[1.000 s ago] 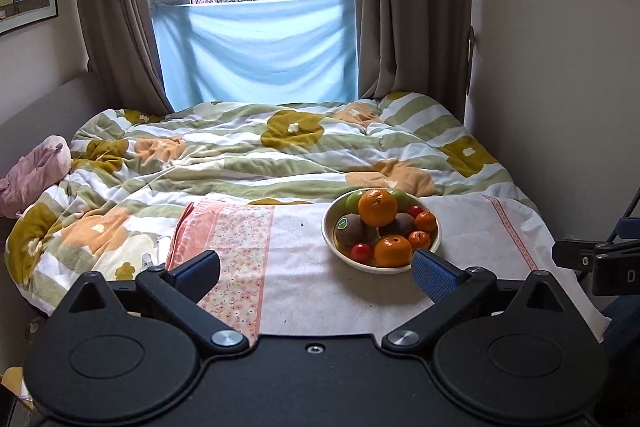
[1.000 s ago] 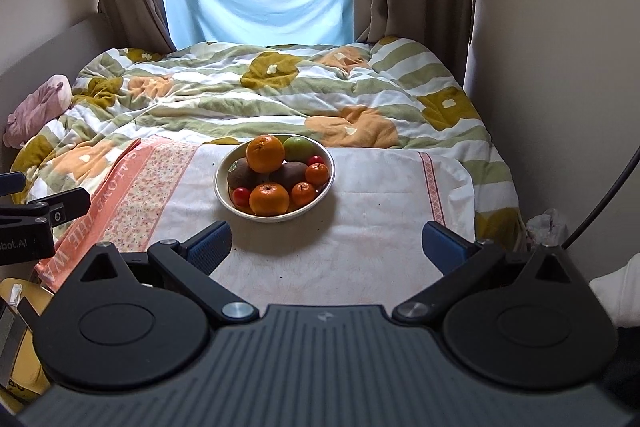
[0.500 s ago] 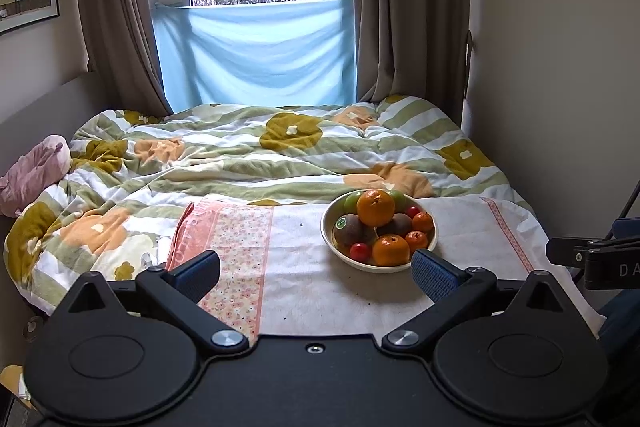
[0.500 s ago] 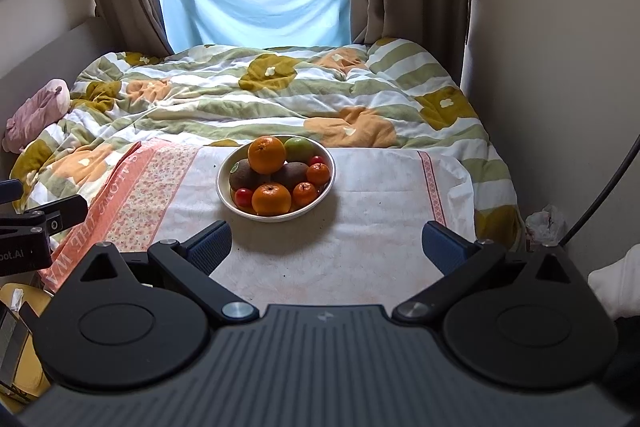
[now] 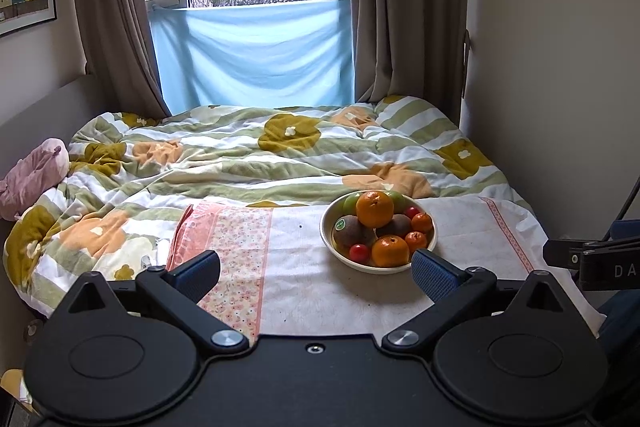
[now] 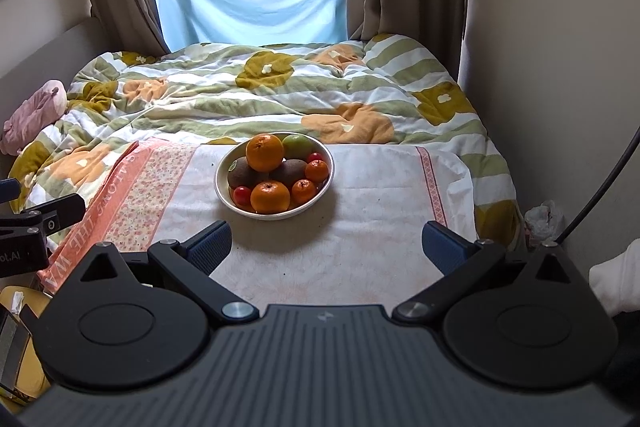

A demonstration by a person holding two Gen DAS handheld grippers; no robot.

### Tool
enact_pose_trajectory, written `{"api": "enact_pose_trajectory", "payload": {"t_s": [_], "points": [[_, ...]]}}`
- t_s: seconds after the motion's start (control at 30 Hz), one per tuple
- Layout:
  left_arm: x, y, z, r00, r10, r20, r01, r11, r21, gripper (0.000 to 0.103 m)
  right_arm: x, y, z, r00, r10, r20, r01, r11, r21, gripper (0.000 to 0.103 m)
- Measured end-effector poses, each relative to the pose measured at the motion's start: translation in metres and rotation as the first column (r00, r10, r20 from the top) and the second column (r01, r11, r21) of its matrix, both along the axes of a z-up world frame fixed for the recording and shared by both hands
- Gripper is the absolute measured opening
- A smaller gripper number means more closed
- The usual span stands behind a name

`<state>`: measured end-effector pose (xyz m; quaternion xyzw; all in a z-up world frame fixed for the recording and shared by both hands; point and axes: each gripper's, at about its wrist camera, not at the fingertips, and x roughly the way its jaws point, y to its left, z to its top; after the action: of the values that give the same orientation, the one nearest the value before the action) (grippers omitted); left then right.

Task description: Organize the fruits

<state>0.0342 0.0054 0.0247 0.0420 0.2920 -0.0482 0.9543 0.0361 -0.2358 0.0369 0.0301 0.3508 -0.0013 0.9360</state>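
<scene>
Pads of the left gripper (image 5: 316, 269) stand spread wide with nothing between them, and the right gripper (image 6: 326, 247) is likewise fully spread and empty; both hover short of the work, above the near edge of the white cloth (image 6: 360, 227) laid over the bed. Ahead of them the bowl (image 6: 224, 195) sits on that cloth, piled with oranges, kiwis, a green apple and small red fruits, the large orange (image 6: 264, 151) on top. From the right gripper the bowl lies forward and slightly left of centre; from the left gripper it lies forward and well right, with the rim (image 5: 330, 247) just beyond the right pad, so neither arm is clearly nearer.
</scene>
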Motion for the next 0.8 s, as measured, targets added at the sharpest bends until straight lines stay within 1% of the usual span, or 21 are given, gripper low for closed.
{"api": "enact_pose_trajectory", "payload": {"t_s": [0.53, 0.63, 0.8], "points": [[0.0027, 0.0001, 0.0, 1.0, -0.002, -0.011, 0.002, 1.0, -0.011, 0.103, 0.0019, 0.0006, -0.0009, 1.0, 0.001, 0.0, -0.001, 1.0, 0.001, 0.103], [0.0034, -0.001, 0.0, 1.0, 0.009, -0.003, -0.009, 1.0, 0.01, 0.103, 0.0021, 0.0004, -0.0009, 1.0, 0.0, -0.001, 0.0, 1.0, 0.002, 0.103], [-0.0012, -0.0023, 0.0025, 0.999, 0.012, 0.039, -0.013, 0.999, 0.037, 0.103, 0.0026, 0.0006, -0.0009, 1.0, 0.0, -0.001, 0.0, 1.0, 0.004, 0.103]]}}
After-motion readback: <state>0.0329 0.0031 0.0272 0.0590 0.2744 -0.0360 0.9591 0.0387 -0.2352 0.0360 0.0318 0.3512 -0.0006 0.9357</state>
